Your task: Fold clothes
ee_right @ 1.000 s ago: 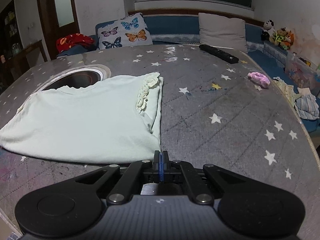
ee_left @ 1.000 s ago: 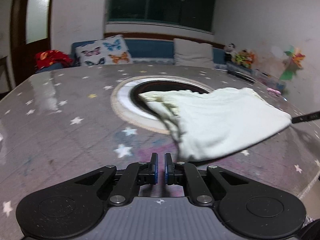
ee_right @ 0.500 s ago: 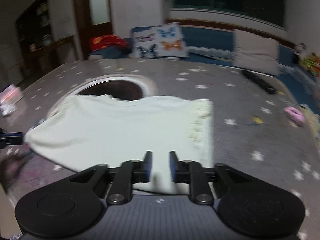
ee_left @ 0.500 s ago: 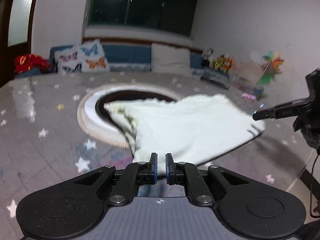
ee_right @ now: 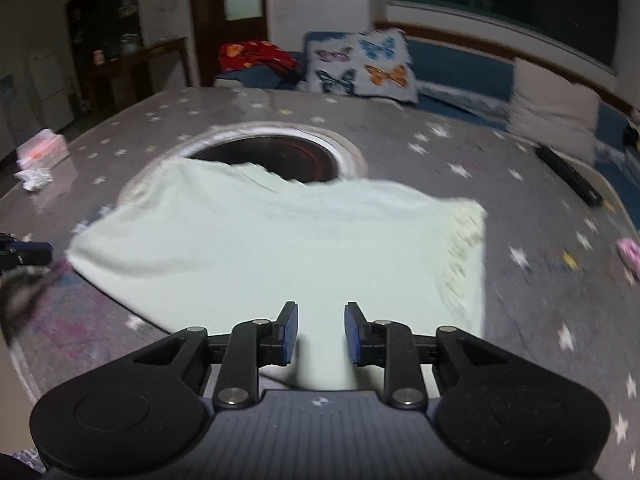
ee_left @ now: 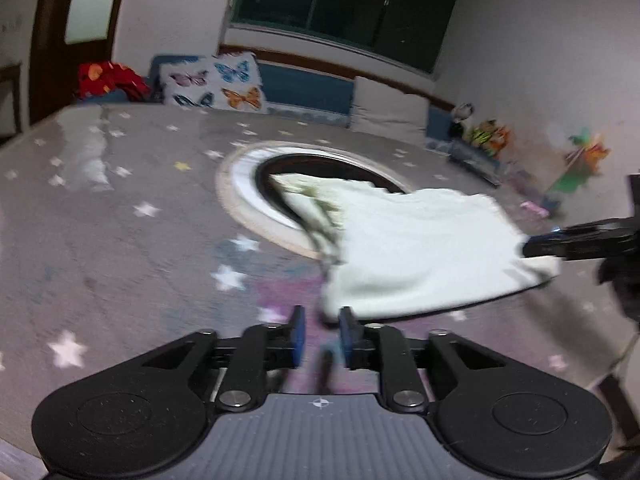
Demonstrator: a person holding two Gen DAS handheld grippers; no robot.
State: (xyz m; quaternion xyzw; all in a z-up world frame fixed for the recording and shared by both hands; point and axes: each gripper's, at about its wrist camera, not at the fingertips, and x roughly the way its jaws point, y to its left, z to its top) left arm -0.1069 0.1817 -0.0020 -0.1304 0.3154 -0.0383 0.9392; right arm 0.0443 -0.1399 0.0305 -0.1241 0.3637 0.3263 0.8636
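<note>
Pale green garment folded flat on star-patterned counter, left gripper jaws spread at its corner, right gripper jaws spread over its near edge

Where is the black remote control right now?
Right wrist view, far right: the remote control lies near the table's edge, beyond the pale garment.

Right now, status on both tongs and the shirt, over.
Left tongs open at shirt's near corner, nothing gripped. Right tongs open over pale green shirt. Shirt lies flat, far edge overlapping round table opening. Nothing in the way.
</note>
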